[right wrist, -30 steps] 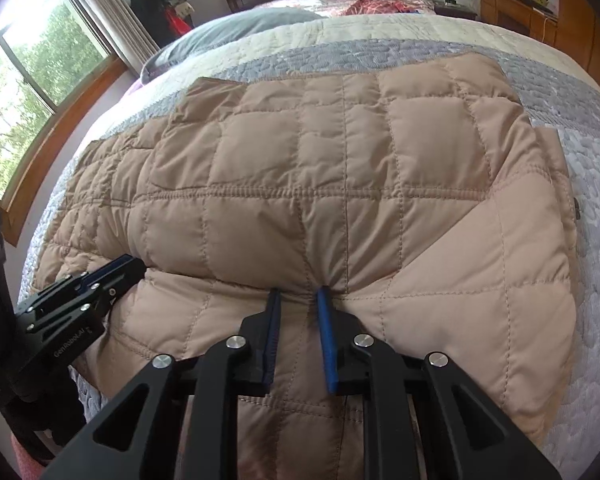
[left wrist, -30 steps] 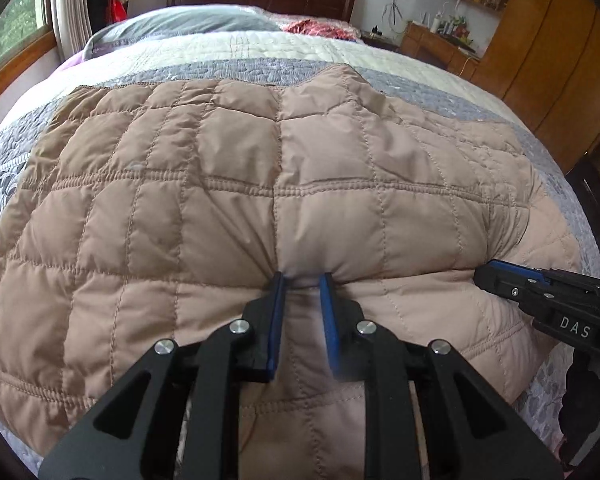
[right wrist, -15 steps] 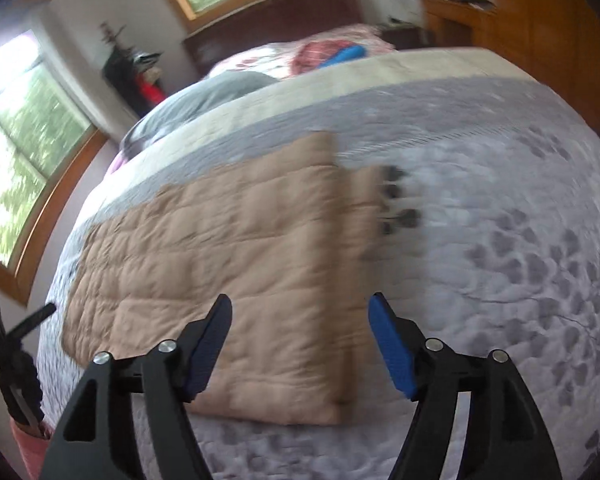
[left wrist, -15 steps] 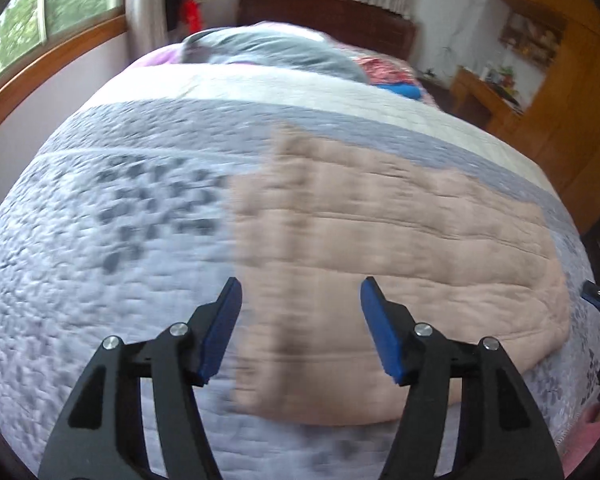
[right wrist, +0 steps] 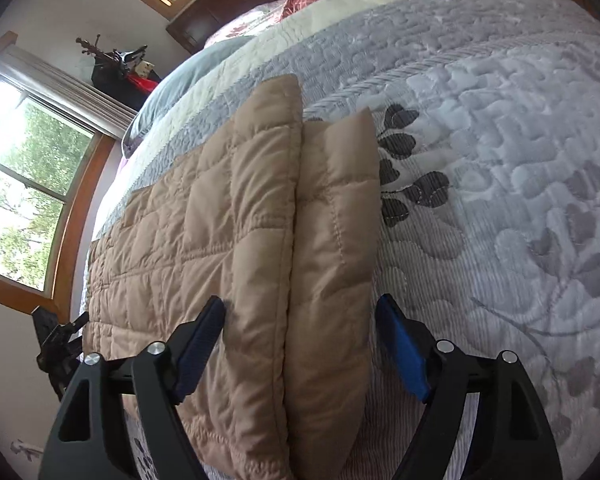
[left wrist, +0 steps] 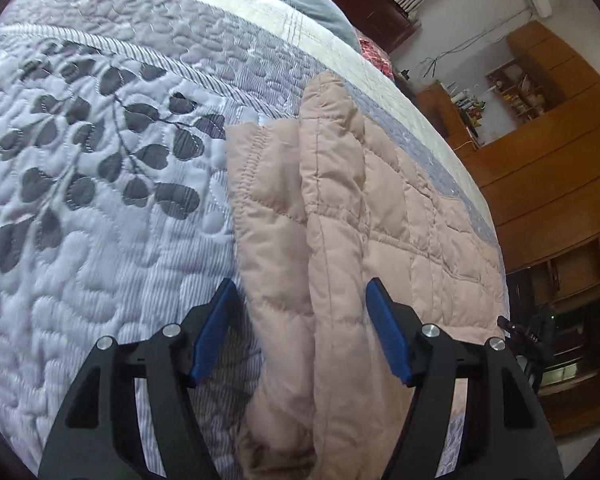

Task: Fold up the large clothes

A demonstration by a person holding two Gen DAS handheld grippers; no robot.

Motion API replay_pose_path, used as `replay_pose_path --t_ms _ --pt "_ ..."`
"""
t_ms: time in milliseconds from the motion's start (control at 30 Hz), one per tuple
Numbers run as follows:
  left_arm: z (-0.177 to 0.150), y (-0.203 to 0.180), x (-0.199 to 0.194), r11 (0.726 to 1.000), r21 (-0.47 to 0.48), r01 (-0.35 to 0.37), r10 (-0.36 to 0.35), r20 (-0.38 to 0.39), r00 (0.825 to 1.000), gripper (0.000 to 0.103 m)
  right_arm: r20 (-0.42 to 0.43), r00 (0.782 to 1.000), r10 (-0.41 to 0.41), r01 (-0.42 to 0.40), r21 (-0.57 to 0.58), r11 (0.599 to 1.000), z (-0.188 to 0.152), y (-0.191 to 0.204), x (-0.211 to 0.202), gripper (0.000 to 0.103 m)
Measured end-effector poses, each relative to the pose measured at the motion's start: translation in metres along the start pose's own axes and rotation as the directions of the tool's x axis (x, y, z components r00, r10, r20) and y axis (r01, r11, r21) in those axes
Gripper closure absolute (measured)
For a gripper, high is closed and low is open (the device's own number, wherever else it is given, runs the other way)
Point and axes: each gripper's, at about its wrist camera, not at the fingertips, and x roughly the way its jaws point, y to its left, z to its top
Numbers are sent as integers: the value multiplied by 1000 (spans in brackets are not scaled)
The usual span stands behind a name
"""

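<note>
We see the tan quilted jacket lying folded on the grey leaf-patterned bedspread, and both of our grippers sit at its opposite ends

The left gripper is spread wide, its jaws having just been opening; the folded end of the jacket runs up between its blue pads without either pad pressing on it. To the left of this gripper lies bare bedspread, while the rest of the jacket stretches ahead and off to its right. Beyond it, far right, part of the other gripper shows at the bed edge, and past that a wooden cabinet

The right gripper also stands apart, its jaws likewise having just been opening. The jacket's other end, two stacked layers with a narrower flap on the right, lies between and ahead of its fingers, gripped by neither. The left finger rests over the jacket's upper layer; the right one hangs over bedspread just beside the flap. Left of this gripper the jacket runs toward the window; ahead are pillows and a dark headboard
</note>
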Motion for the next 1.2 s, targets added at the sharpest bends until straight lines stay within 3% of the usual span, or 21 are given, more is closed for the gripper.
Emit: replay_pose_path --t_ms 100,200,267,333,433,600,900,1067,1200 --pt "8 -4 16 999 0 36 -36 -15 999 32 -3 1000 30 -30 6 1000 4 0 7 22" --pt "13 -14 28 999 4 50 -50 -32 998 30 -7 1000 3 -3 -24 1000 9 8 16 21" --pt "11 -24 34 999 21 36 -36 -29 999 35 -1 1000 -30 29 -50 998 11 15 18 35" --pt "7 -33 38 999 33 36 -35 -23 999 56 -12 1000 -11 10 -63 998 10 21 20 63" --pt "2 -36 36 997 12 74 -74 -1 997 77 5 1000 17 -17 -84 996 3 31 14 81" --pt "-8 -54 17 995 69 79 -83 52 995 89 43 999 30 -25 -115 993 -6 46 -10 87" --pt "-43 -107 -60 971 211 114 -144 132 981 90 84 991 103 -82 -228 970 -35 87 -75 88" --pt "-91 -105 -114 961 261 94 -139 160 977 90 88 986 142 -112 -284 952 -80 100 -112 88" --pt "-126 -77 -141 962 255 96 -136 146 980 90 70 986 153 -125 -297 947 -119 95 -127 88"
